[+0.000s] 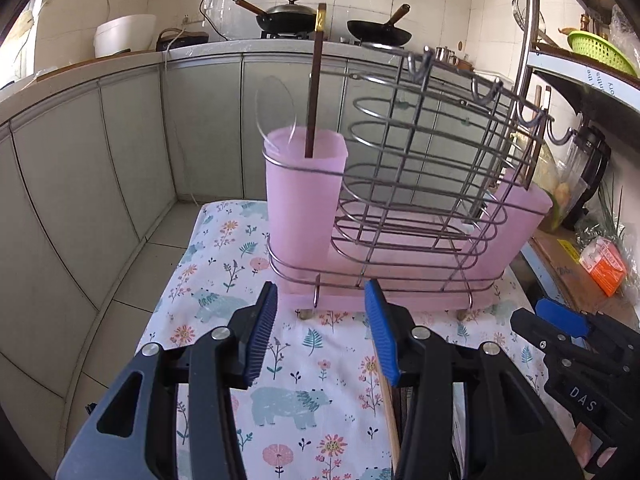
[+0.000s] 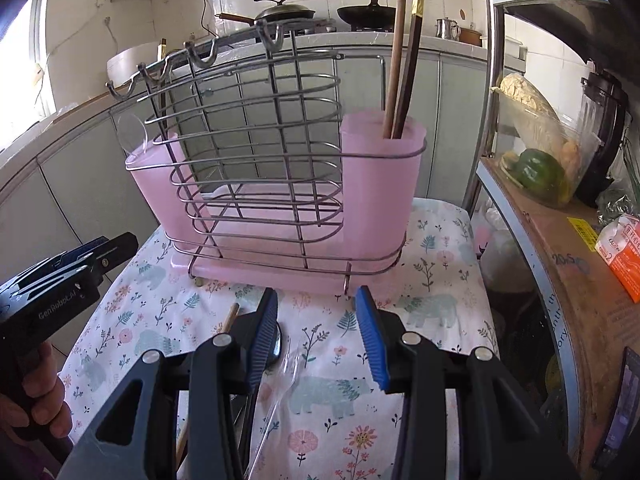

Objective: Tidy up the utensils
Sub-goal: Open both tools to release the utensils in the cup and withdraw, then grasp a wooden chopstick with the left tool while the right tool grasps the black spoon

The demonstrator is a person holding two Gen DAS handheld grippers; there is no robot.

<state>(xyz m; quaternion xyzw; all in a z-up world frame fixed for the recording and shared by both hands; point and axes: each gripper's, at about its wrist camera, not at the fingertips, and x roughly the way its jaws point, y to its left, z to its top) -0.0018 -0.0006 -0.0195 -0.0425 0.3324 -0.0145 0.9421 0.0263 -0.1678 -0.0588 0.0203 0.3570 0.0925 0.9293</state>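
Observation:
A pink utensil holder in a wire rack (image 1: 400, 200) (image 2: 256, 160) stands on the floral cloth (image 1: 224, 248). In the left wrist view its near cup (image 1: 300, 192) holds a brown chopstick (image 1: 314, 92) and a clear plastic spoon (image 1: 276, 108). In the right wrist view the other cup (image 2: 380, 184) holds two chopsticks (image 2: 402, 64). My left gripper (image 1: 324, 308) is open just in front of the holder's base, with only cloth between its fingers. My right gripper (image 2: 318, 320) is open above a metal spoon (image 2: 277, 346), a clear plastic fork (image 2: 289, 366) and a wooden chopstick (image 2: 231, 316) lying on the cloth.
A shelf unit (image 2: 560, 264) stands close on the right with a vegetable container (image 2: 536, 152), a blender (image 2: 604, 128) and an orange box (image 2: 624, 256). The cloth-covered table ends at the left over a tiled floor (image 1: 132, 264). Cabinets and a counter with woks (image 1: 288, 16) run behind.

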